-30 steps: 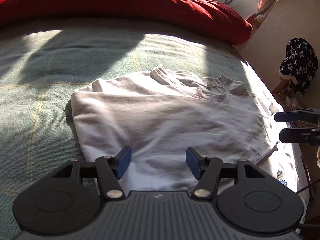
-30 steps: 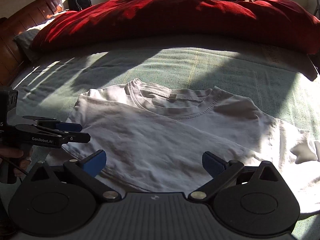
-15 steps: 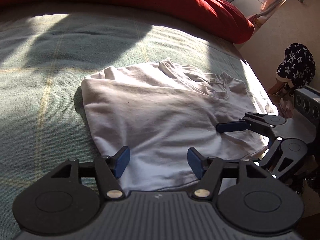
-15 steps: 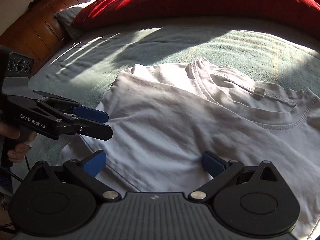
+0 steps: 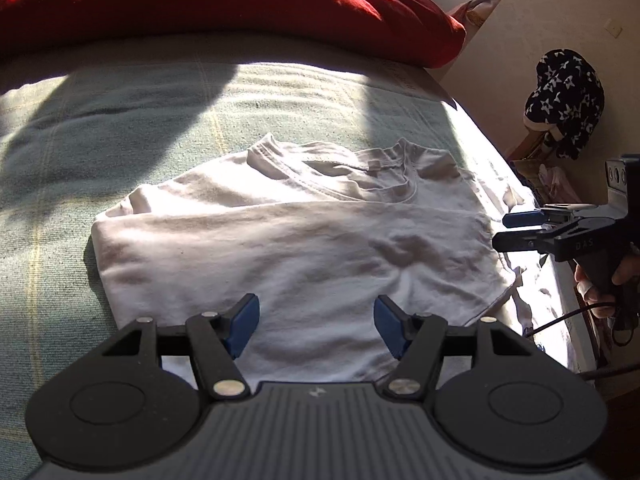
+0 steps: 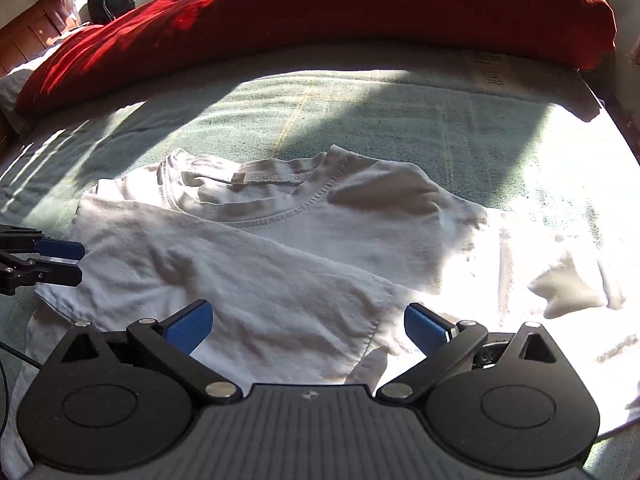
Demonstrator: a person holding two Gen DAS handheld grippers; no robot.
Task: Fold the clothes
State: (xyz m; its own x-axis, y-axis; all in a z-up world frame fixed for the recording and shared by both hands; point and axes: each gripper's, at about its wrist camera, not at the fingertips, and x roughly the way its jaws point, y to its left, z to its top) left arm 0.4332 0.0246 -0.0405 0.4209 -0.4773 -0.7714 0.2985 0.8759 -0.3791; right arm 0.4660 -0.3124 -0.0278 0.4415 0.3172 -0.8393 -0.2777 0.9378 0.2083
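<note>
Left wrist view: white tee [image 5: 288, 240] lies on the bed [image 5: 120, 128], bottom part folded up over the chest, collar showing. Your L gripper [image 5: 316, 322] and R gripper [image 6: 308, 322] are both spread, holding nothing, over the near edge. Mid-fold imo; the R sleeve side lies loose, so tuck that in.

One white cotton T-shirt [image 6: 280, 272] lies on one pale green checked blanket [image 6: 400, 120]. One long red quilted bolster [image 6: 320, 8] spans the far side. Two black two-finger grippers with blue pads are visible, the left gripper [image 5: 316, 326] and the right gripper [image 6: 308, 326]. One dark star-printed garment [image 5: 566, 98] hangs aside.
</note>
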